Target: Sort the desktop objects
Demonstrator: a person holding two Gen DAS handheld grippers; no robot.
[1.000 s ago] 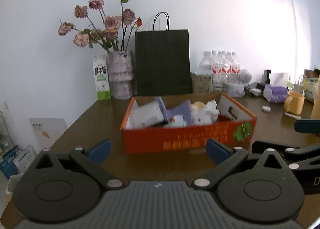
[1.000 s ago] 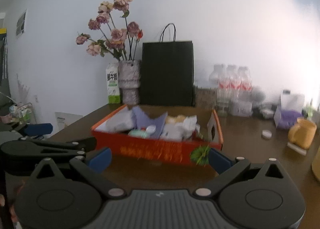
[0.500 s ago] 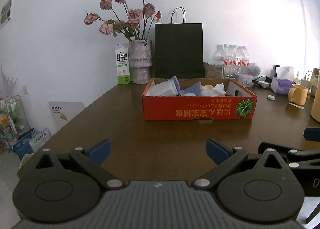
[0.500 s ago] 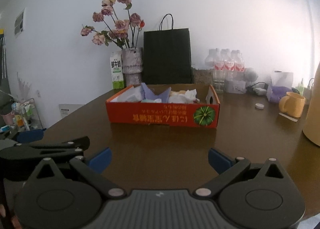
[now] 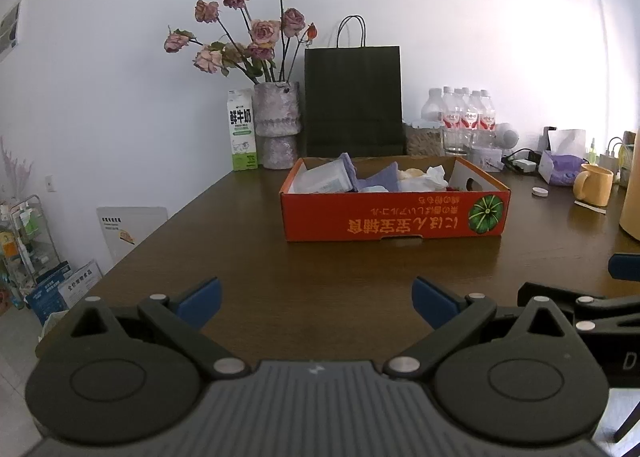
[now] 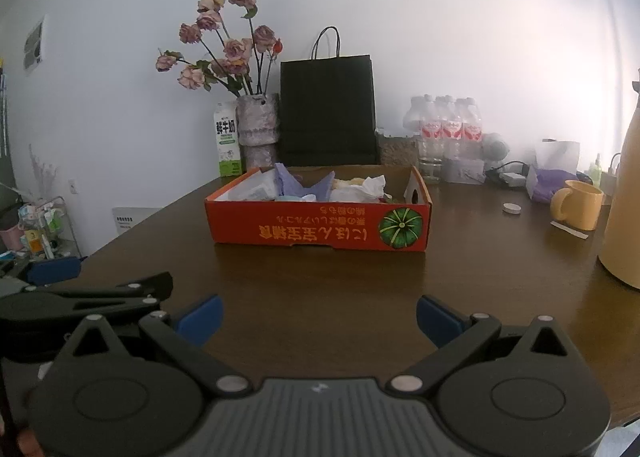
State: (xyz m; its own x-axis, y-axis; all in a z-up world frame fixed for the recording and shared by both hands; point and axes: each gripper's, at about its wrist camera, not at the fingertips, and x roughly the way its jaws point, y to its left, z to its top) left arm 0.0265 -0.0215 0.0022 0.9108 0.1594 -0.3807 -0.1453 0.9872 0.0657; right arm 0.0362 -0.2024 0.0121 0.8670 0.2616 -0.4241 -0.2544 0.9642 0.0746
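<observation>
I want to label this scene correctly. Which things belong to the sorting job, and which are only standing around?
For the job: orange box with its mixed contents, left gripper, right gripper.

Just standing about: vase of roses, milk carton, black bag, water bottles, yellow mug.

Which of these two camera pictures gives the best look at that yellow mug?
The right wrist view: the yellow mug sits larger there, with handle and rim clear. In the left wrist view the yellow mug is smaller, near the picture's right edge.
</observation>
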